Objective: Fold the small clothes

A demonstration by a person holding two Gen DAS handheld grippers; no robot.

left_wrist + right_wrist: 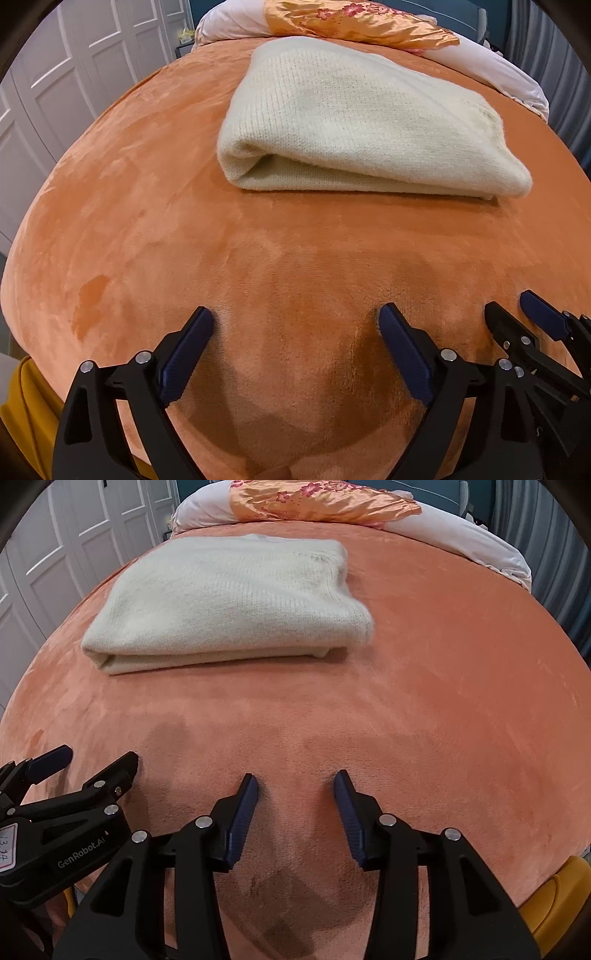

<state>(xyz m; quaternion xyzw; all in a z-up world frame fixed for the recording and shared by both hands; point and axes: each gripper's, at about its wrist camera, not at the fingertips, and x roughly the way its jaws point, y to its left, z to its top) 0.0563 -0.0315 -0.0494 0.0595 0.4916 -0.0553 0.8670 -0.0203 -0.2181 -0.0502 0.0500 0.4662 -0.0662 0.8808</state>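
Both jaws apart and empty, left gripper (295, 317) and right gripper (295, 779) near me; sweater (354, 129) lies folded far off, looks finished.

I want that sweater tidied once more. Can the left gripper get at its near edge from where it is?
Probably yes: the left gripper is open and empty, and only bare orange blanket lies between it and the folded sweater.

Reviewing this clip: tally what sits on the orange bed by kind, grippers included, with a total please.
Folded cream knit garment: 1
Rolled white quilt with an orange floral satin panel: 1
Grippers, left gripper and right gripper, both open with nothing between the fingers: 2
Total: 4
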